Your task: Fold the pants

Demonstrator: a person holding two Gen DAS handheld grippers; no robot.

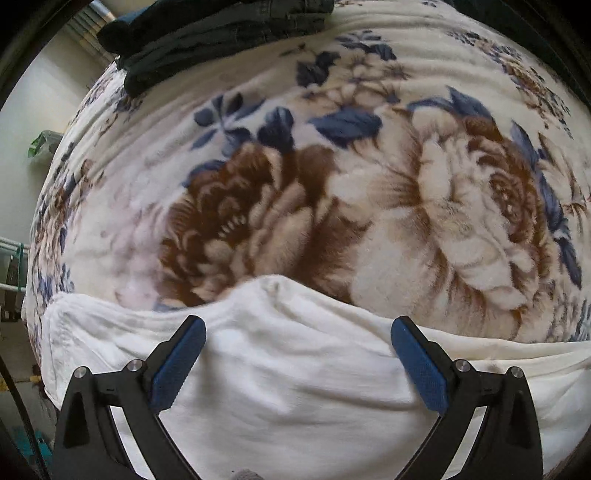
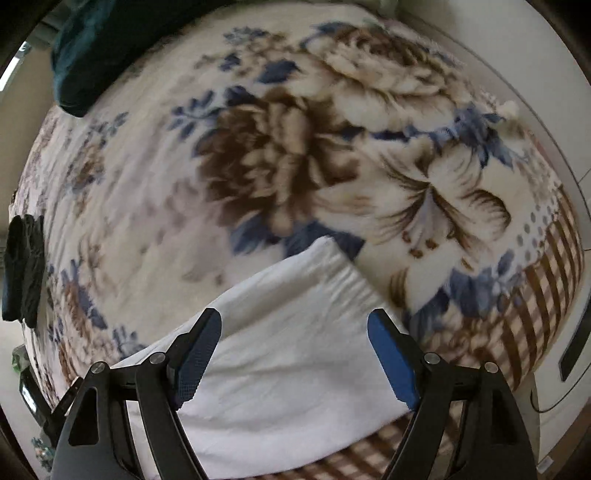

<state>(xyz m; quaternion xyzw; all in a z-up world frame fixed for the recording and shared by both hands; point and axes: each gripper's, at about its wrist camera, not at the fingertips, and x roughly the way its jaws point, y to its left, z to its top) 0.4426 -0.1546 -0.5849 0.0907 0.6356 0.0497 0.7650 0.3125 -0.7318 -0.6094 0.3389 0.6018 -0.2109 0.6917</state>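
The white pants [image 1: 280, 373] lie flat on the floral blanket [image 1: 369, 192] covering the bed, along the near edge of both views.

Left gripper [image 1: 298, 354]: jaws wide apart, nothing between the pads, pointing steeply down over the cloth. The garment spreads sideways across this view, from a stitched, rounded end at the left to beyond the right edge. Its upper edge rises in a soft hump just ahead of the fingertips.

Right gripper [image 2: 294, 354]: jaws likewise wide and empty, hanging over the white pants [image 2: 280, 354]. Here the cloth runs as a long band on a diagonal, ending in a squared corner up and ahead of the fingertips, against the floral blanket [image 2: 280, 158].

Judgement: the long axis runs left to right between the 2 hands. The right gripper stands nearer the squared end, the left nearer the stitched end. Any fold along the length would call for both ends to be taken. Contact with the cloth cannot be confirmed for either tool.

Dark folded garments [image 1: 207, 33] sit well apart at the far edge.
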